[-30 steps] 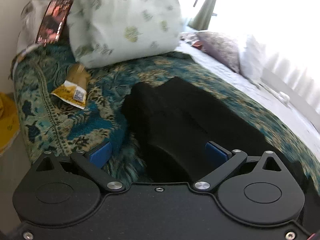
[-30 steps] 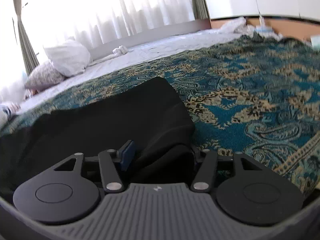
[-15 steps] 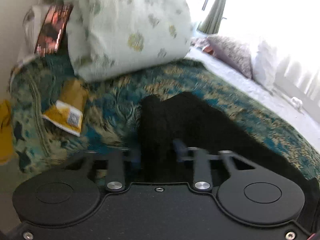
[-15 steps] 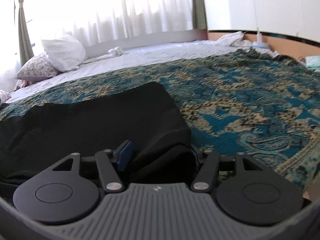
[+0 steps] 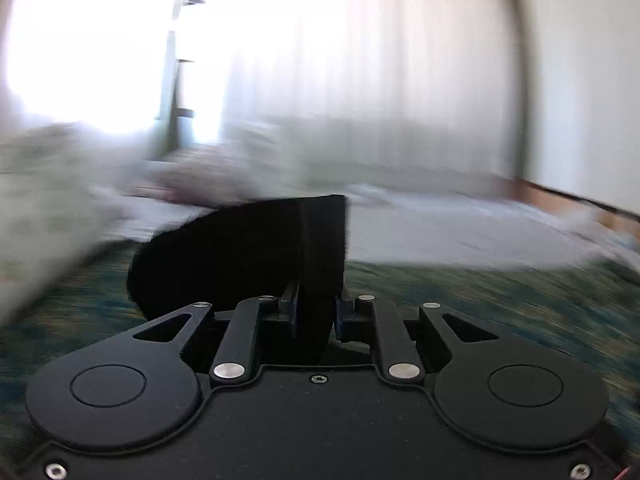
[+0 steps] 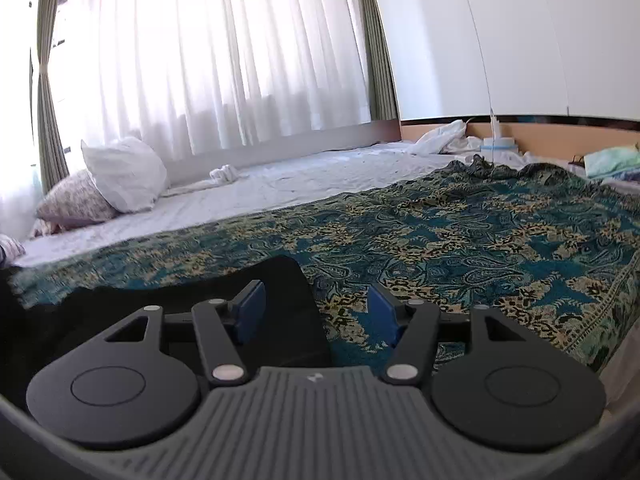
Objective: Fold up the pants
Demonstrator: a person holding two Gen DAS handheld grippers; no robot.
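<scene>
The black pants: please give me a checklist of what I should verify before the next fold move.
1. Left gripper holds the pants: ok; its jaws have just been closing, and fabric is between them.
2. Right gripper holds fabric: not ok; jaws open.
3. Blanket ahead lies spread out: ok.
4. Lifted edge hangs without creases: cannot tell; left view is blurred.

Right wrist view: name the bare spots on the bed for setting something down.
Free: patterned blanket right of the black pants; white sheet between blanket and curtain. Crowded: pillows far left, clutter along the headboard.
</scene>
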